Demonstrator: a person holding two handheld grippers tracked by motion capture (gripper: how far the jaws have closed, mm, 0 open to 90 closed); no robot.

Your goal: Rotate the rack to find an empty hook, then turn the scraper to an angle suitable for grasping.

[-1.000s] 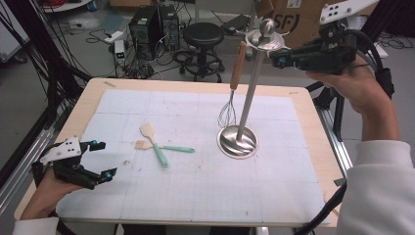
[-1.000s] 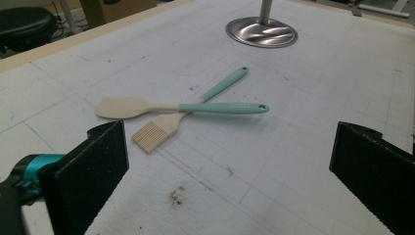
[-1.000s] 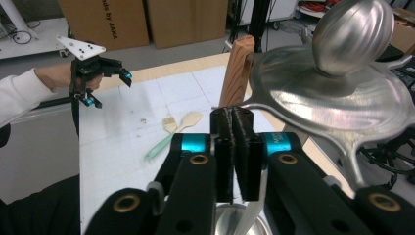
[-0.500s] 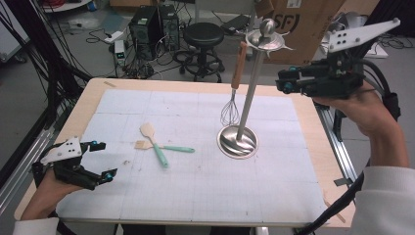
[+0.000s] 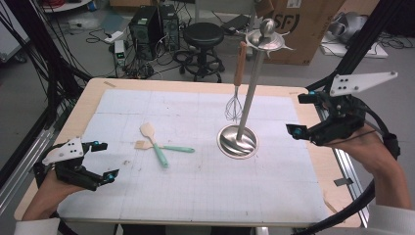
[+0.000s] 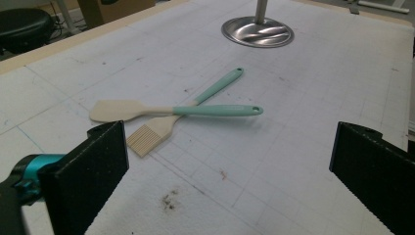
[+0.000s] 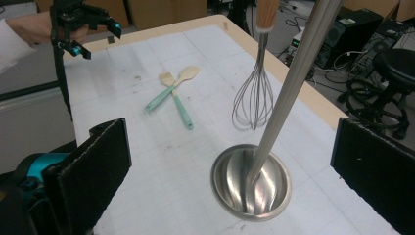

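Whisk (image 5: 235, 100) left of (probably beyond) hand-held gripper (image 5: 298, 115)

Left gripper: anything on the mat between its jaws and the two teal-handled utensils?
Nothing visible. The left gripper stands open, and bare white mat lies between it and the crossed spatula and brush. The steel stand sits farther off, beyond them.

You are in a lab or test room, not a kitchen. Your table (image 5: 88, 105) has a wooden edge and a white grid mat (image 5: 205, 181) on top. On the far floor you see black computer boxes (image 5: 155, 22), a power strip (image 5: 119, 48) and many loose cables (image 5: 58, 73). A black stool (image 5: 203, 36) stands there, and a cardboard box (image 5: 306, 29) at the far right.
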